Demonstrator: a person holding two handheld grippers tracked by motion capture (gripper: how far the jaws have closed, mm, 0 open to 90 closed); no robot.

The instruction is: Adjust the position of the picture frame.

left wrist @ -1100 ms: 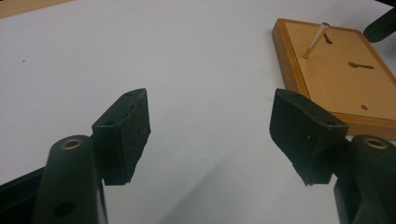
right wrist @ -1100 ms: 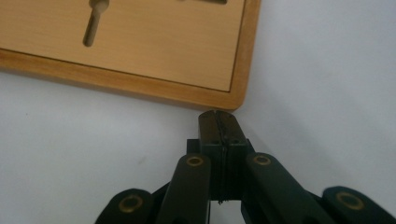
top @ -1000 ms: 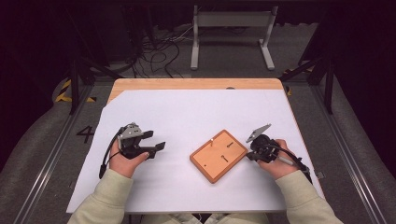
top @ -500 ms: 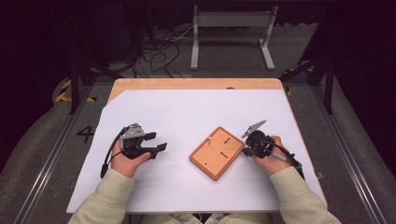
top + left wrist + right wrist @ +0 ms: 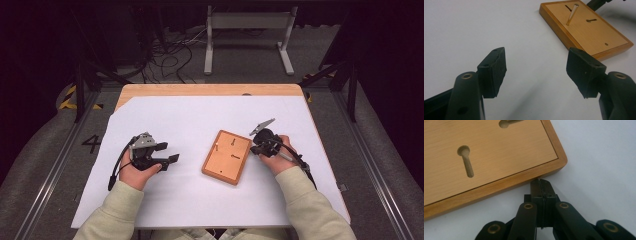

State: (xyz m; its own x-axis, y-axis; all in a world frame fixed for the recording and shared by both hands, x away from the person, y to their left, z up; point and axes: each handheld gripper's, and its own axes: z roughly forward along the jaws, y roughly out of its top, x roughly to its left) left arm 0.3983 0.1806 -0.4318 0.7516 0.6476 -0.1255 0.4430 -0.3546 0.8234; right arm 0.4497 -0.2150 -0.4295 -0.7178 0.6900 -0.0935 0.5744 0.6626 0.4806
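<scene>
- The right gripper [image 5: 540,185] has its fingers pressed flat together with nothing between them; their tips sit at the side edge of the wooden board [image 5: 486,150], near one of its corners, touching it or a hair short of it.
- The left gripper [image 5: 536,72] has its fingers [image 5: 492,70] spread wide apart and empty, resting low over the white sheet [image 5: 190,125] that covers the counter [image 5: 210,90].
- The wooden board [image 5: 227,156] lies flat on the sheet, beyond and to the right of the left fingers, well apart from them.
- The board's top is a shallow recessed panel inside a raised rim, cut with keyhole-shaped slots.
- In the right gripper view, just beyond the closed fingers, one slot [image 5: 466,161] lies empty, round end away from the fingers; a second slot [image 5: 507,123] sits at the top edge and what is in it cannot be made out.
- In the left gripper view, a slim metal pin [image 5: 572,14] stands tilted out of the board's far slot; a second slot [image 5: 591,20] beside it looks empty, and a small round hole [image 5: 606,44] sits nearer the corner.
</scene>
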